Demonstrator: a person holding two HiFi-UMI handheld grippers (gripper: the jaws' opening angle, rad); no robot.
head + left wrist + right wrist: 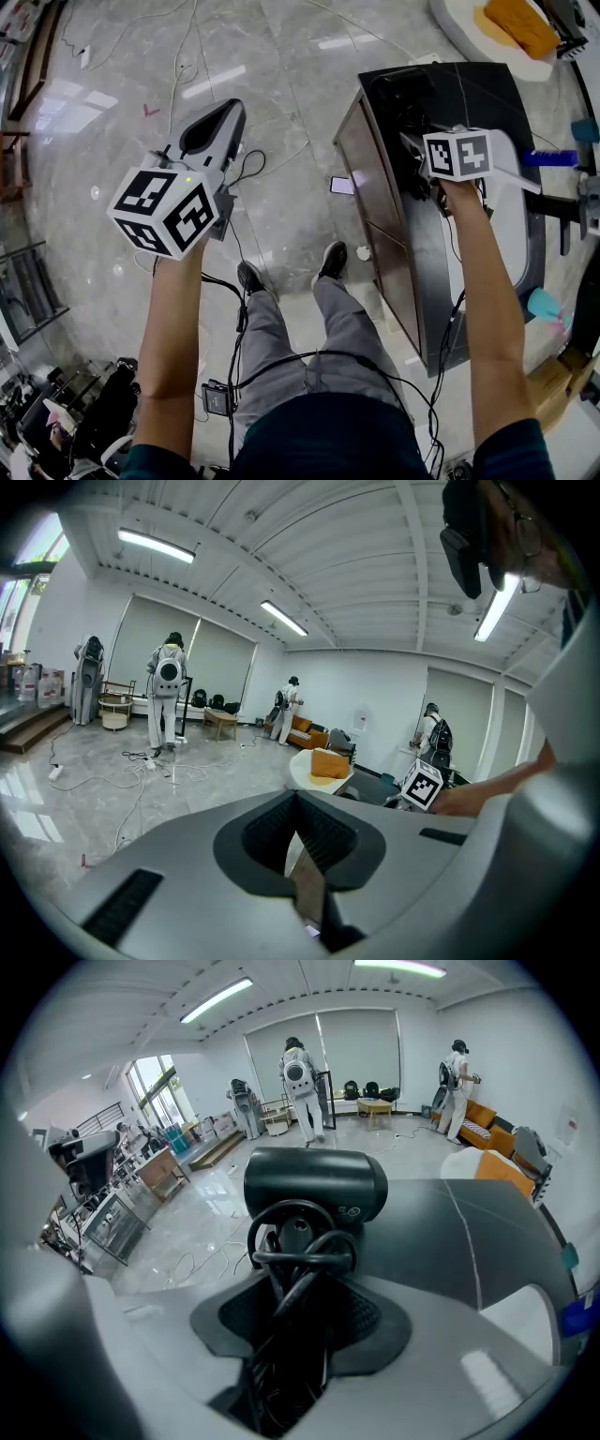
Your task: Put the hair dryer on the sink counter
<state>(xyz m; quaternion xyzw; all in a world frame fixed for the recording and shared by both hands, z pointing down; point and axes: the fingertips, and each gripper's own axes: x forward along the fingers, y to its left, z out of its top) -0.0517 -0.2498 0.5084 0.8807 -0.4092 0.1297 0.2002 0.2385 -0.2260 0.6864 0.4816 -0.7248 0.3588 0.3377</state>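
- The black hair dryer [316,1183], with its black cord looped around the handle, is held over the dark stone sink counter [469,1232]. It is near the counter's floor-side edge and beside the white oval basin [514,211].
- The right gripper [302,1299] is clamped on the dryer's handle and cord bundle. The handle runs straight back between the jaws, and the barrel lies crosswise just ahead of the fingertips.
- The barrel is seen low against the counter top; whether contact is made cannot be told.
- The left gripper [296,808] is held away from the counter, over the grey polished floor [281,75], with its jaws closed together on nothing.
- The right hand is judged the only one placed for the set-down. The counter lies directly below the barrel, so a short lowering and a release are called for.
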